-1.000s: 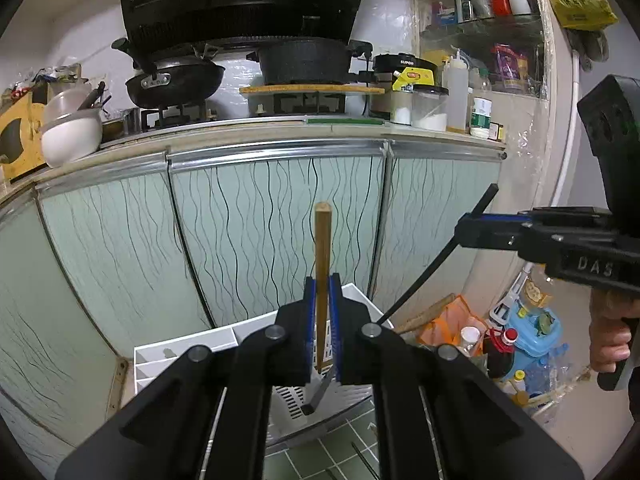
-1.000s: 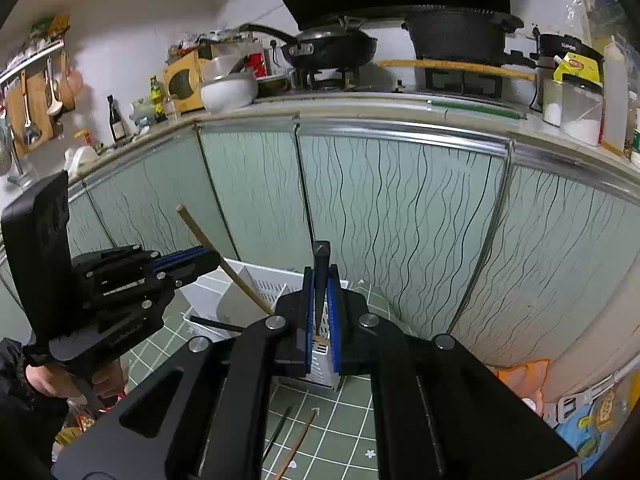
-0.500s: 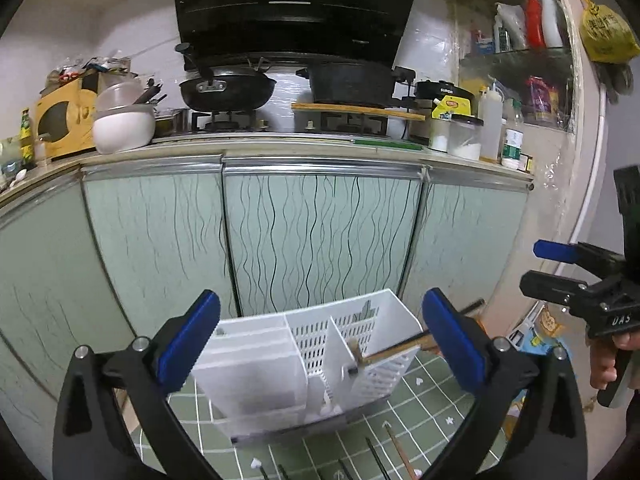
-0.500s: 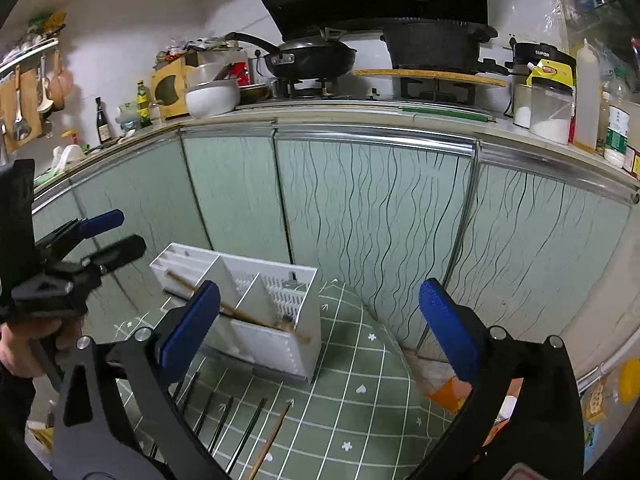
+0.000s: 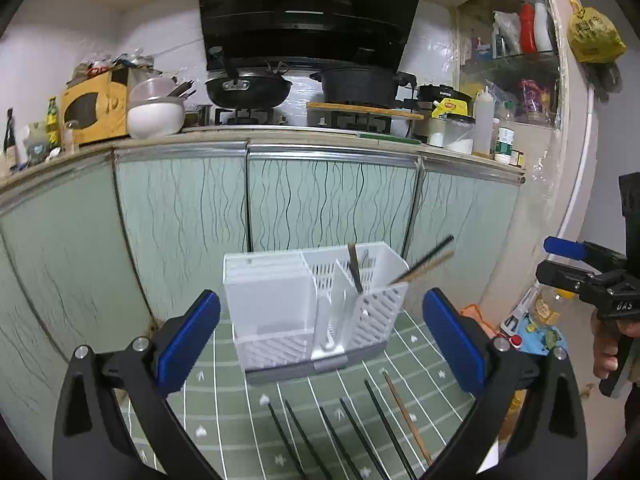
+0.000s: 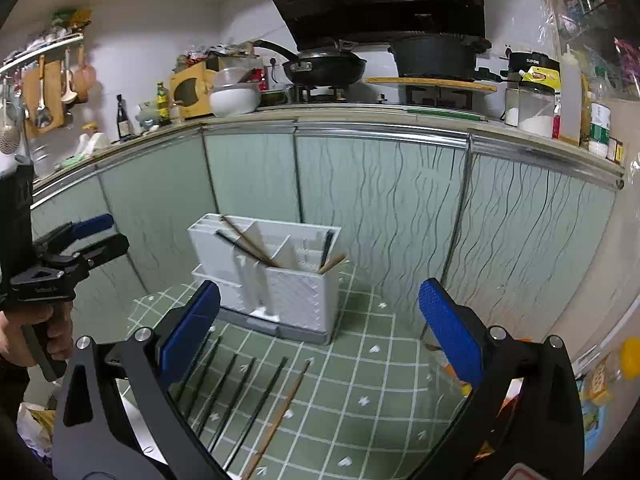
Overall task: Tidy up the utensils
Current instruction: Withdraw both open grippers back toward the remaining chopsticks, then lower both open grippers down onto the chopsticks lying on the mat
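- My left gripper has its jaws spread wide, blue pads far apart, with nothing between them — the white plastic slotted utensil caddy shows in the gap, well apart from the pads.
- My right gripper stands the same way: jaws fully apart and empty, framing the caddy from its right-hand end.
- The caddy stands upright on the green mat with a white grid and small white hearts, at the mat's far edge, close to the pale green cabinet doors with wavy black lines.
- In the caddy's right-hand compartments I see a light wooden chopstick and a black chopstick leaning together out over the right wall, tips past the rim.
- Another brown stick stands nearly upright in a compartment just left of them; I cannot tell what kind of utensil it is.
- Loose on the mat, near its front edge, lie a row of thin black chopsticks, roughly parallel, with one wooden chopstick at the right end of the row.
- In the left view, my right hand grips its handle at the right edge of the frame; in the right view, my left hand shows at the left edge.
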`<state>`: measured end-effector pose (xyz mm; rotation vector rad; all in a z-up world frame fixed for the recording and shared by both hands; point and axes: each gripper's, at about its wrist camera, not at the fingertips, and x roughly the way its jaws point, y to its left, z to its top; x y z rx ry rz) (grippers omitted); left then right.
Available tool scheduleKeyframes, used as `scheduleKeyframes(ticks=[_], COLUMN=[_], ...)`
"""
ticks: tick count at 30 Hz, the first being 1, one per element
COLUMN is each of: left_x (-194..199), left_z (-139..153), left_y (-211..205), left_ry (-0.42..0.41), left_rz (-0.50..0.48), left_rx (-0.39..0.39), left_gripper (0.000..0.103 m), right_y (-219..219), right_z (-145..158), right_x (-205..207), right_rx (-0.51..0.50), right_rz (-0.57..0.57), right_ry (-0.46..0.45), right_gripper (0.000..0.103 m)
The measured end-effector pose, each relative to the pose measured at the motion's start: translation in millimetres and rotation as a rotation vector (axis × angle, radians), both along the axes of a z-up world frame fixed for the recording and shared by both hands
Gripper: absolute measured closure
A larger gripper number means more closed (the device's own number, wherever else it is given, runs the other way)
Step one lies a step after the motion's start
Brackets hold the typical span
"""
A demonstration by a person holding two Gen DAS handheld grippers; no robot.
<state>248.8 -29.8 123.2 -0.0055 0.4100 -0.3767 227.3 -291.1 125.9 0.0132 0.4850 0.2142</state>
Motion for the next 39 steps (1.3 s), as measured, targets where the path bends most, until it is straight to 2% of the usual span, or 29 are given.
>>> scheduleKeyframes(ticks=[8,14,18,25,29,39], left_x=[-39.4,-53.2,-54.1,-52.6,-49.3,-36.7], left_z=[-42.8,-72.0,-86.8,-105.1,-114.4,-122.9], left_y=[22.3,29.9,34.3,37.0,34.4,46.8], left_ry=[0.024,0.04,0.069,0.081,0.078,0.092], left_rz=[0.049,0.066,0.064,0.051,0.043,0.071], left_rx=[0.002,0.041,0.04,0.031,0.041,0.008], left_gripper=[0.005,0.005,0.005,0.005,0.005,0.005], right_y=[14.2,19.1,21.4,41.8,47.4,47.6], right_z=[-45.2,-75.1,-94.6,-108.8,-112.0,-112.3], right_x=[-28.9,-33.6,-31.2,-29.5,-25.7,-16.6], right_rx=[0.009,0.026,0.061,0.008,0.032,0.009], right_rz=[0.019,0.025,0.043,0.079,0.098,0.067], right_ry=[0.029,0.051,0.082,0.083,0.099,0.126], right_gripper=[0.007,0.007,0.007,0.007,0.007,0.007])
